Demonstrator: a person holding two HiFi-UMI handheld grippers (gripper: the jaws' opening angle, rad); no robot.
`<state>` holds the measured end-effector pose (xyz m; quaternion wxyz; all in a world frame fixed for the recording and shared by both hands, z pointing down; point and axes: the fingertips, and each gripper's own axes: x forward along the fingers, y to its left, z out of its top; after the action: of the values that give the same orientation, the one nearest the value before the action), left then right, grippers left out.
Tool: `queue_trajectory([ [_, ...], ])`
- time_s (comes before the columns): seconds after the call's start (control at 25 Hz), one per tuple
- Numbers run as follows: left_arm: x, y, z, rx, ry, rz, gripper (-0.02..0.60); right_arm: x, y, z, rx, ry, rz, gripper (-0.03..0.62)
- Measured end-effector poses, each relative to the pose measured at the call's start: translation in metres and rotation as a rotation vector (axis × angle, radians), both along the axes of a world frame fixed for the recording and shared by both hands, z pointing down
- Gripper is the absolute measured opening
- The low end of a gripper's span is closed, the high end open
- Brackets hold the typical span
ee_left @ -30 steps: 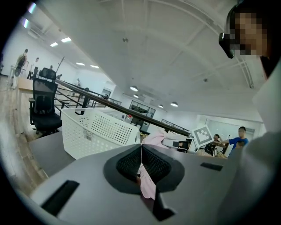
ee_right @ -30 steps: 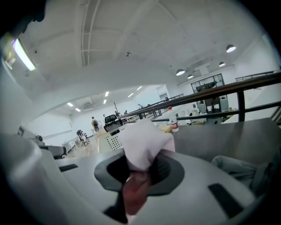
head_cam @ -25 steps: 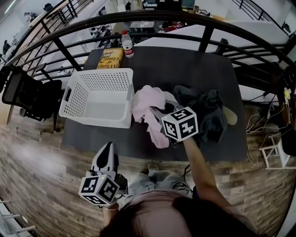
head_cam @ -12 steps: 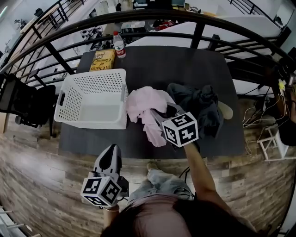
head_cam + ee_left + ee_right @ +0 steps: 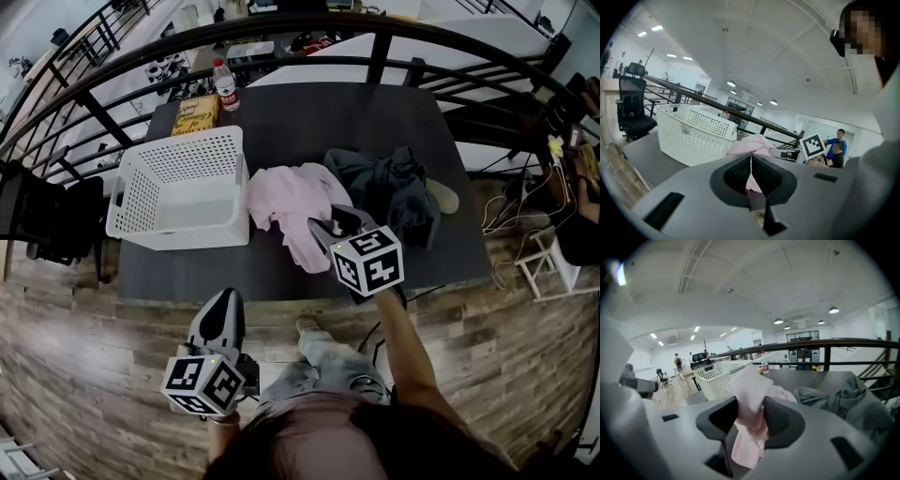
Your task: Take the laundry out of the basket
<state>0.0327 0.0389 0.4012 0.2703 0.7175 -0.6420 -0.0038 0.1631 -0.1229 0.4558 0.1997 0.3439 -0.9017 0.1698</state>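
Note:
The white perforated basket (image 5: 178, 234) stands on the left of the dark table (image 5: 309, 112), and I see nothing inside it. A pink garment (image 5: 286, 202) lies beside it, with a dark grey garment (image 5: 384, 187) further right. My right gripper (image 5: 323, 227) is at the pink garment's near edge. Its jaws have just been opening, but a bunch of pink cloth (image 5: 750, 394) still fills the gap and touches both pads. My left gripper (image 5: 223, 302) hangs shut and empty over the floor, in front of the table. In the left gripper view its pads (image 5: 740, 171) meet.
A water bottle (image 5: 225, 84) and a yellow book (image 5: 194, 114) sit at the table's far left corner. A black railing (image 5: 281, 28) runs behind the table. An office chair (image 5: 52, 216) stands to the left. Wood floor lies in front, and cables lie at the right.
My right gripper has drawn back toward the table's front edge with pink cloth still in its jaws. The left gripper has shifted only slightly.

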Motion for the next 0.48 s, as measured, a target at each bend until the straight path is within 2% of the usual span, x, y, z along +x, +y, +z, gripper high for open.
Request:
queue_trajectory([
  [0.24, 0.007, 0.022, -0.010, 0.026, -0.007, 0.036, -0.002, 0.017, 0.035, -0.006, 0.005, 0.004, 0.049, 0.162],
  [0.36, 0.011, 0.033, -0.014, 0.039, -0.005, 0.057, -0.002, 0.028, 0.052, -0.011, 0.014, 0.004, 0.082, 0.130],
  [0.48, 0.017, 0.047, -0.017, 0.056, 0.002, 0.073, -0.002, 0.040, 0.073, -0.019, 0.021, -0.037, 0.121, 0.092],
])
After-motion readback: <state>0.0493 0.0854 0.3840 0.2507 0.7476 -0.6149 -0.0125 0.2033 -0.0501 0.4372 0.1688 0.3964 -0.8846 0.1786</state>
